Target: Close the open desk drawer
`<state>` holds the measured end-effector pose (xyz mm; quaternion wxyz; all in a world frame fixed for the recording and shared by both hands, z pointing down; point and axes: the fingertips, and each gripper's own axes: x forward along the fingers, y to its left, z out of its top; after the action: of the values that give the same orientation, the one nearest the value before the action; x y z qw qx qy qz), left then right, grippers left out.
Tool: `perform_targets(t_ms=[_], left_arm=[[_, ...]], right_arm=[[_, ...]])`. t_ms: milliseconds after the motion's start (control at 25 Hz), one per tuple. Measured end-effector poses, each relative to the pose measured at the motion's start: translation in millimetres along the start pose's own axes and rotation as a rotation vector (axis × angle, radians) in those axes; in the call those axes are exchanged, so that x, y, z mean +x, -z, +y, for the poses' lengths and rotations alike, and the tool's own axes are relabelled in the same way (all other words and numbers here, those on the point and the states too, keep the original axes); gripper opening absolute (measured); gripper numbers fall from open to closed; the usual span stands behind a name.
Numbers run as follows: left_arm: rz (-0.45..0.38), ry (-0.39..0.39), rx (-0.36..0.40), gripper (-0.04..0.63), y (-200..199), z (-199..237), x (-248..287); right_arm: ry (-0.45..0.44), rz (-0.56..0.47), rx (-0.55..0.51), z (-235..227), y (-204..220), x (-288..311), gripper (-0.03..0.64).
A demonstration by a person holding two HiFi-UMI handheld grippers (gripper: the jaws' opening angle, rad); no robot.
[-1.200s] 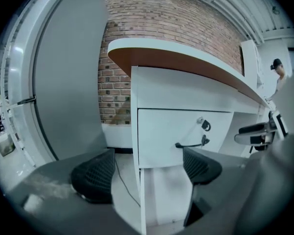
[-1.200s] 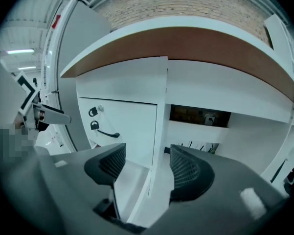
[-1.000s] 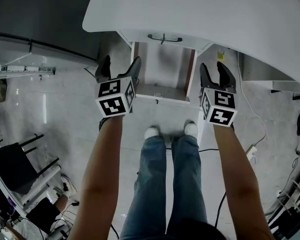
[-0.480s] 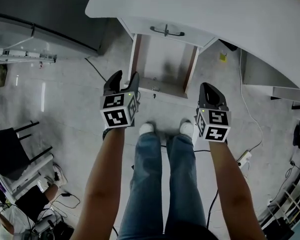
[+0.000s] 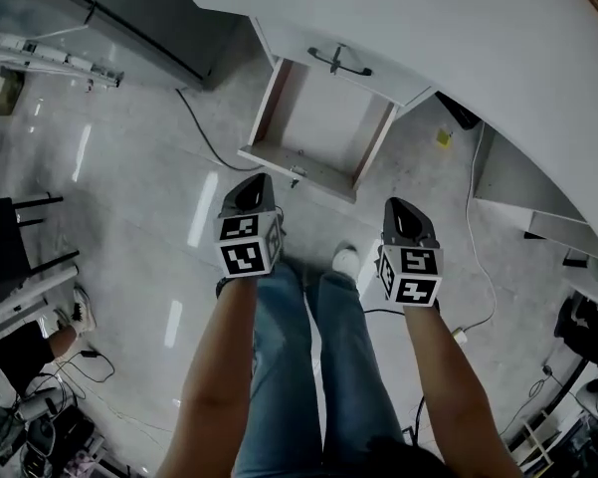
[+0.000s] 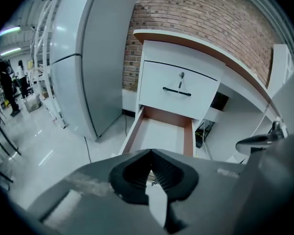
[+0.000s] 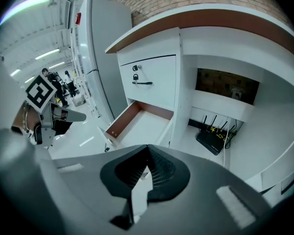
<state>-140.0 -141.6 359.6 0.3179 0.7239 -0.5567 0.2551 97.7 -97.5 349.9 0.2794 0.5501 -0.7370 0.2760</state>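
Drawer (image 5: 323, 127) wide open under left end of desk (image 5: 448, 28). Left gripper (image 5: 249, 193) just short of drawer's front edge, apart from it, jaws just closed together, nothing between. Right gripper (image 5: 405, 217) off drawer's front right corner, jaws together, empty. Both over floor (image 5: 159, 167).

I see bare grey tiled floor (image 5: 159, 197) across the left and centre of the head view, free right up to the front of the pulled-out white drawer with brown sides (image 5: 323, 118). A thin black cable (image 5: 207, 142) crosses the floor left of it. The curved white desk top (image 5: 458, 28) overhangs the drawer's far end. A tall grey cabinet (image 5: 139, 3) blocks the upper left and a black chair (image 5: 5, 227) the left edge.
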Motion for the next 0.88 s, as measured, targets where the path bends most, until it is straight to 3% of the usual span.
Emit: perform_targets(t_ms=[240, 520, 880], left_arm=[[0.011, -0.021, -0.050, -0.002, 28, -1, -16], [-0.005, 0.007, -0.085, -0.002, 54, 1, -26], [-0.055, 0.099, -0.035, -0.002, 100, -13, -16]], right_arm=[[0.014, 0.012, 0.011, -12, 19, -11, -0.002], [0.018, 0.024, 0.040, 9, 51, -22, -0.002], [0.029, -0.123, 0.050, 50, 52, -39, -0.002]])
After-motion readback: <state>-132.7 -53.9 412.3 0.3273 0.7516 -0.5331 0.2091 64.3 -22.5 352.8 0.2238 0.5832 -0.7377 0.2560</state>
